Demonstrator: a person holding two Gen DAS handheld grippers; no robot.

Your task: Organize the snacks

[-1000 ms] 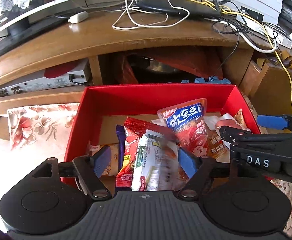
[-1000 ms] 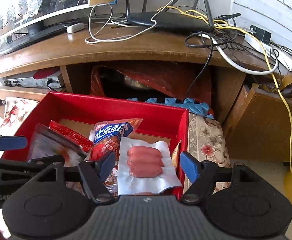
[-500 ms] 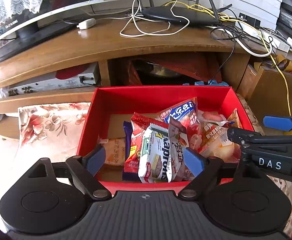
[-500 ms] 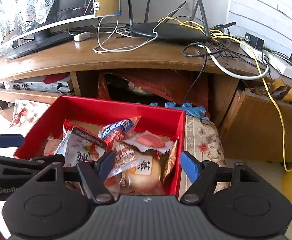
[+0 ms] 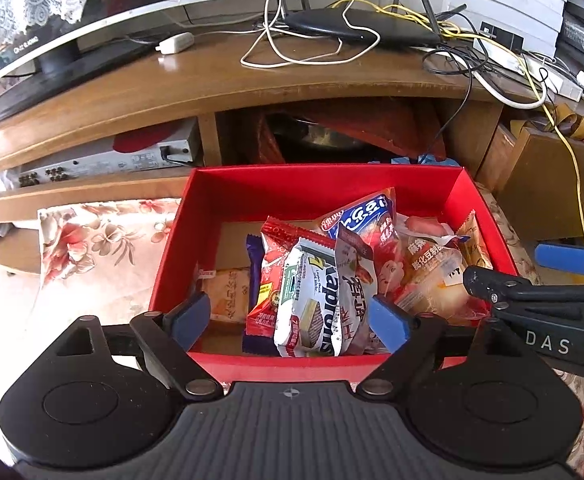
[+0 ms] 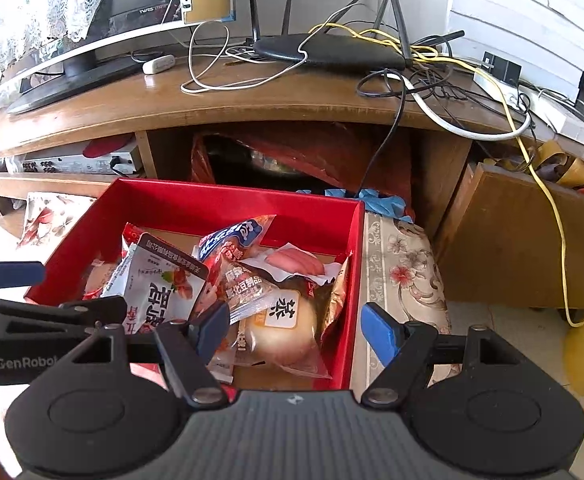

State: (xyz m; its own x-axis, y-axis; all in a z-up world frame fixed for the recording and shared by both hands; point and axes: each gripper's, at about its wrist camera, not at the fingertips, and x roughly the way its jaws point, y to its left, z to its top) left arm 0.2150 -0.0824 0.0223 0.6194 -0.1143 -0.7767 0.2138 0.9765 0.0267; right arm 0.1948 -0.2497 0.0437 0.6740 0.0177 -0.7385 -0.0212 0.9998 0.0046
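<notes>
Both grippers, left gripper (image 5: pixel 288 320) and right gripper (image 6: pixel 293 330), now hover spread and empty above the red box (image 5: pixel 323 188), the snacks (image 5: pixel 319 280) having been released inside.

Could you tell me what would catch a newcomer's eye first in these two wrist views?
Most striking is the bright red box on the floor before a wooden TV stand, heaped with snack packets, a white wafer pack in front. On the stand, a black router sits in tangled cables.
</notes>
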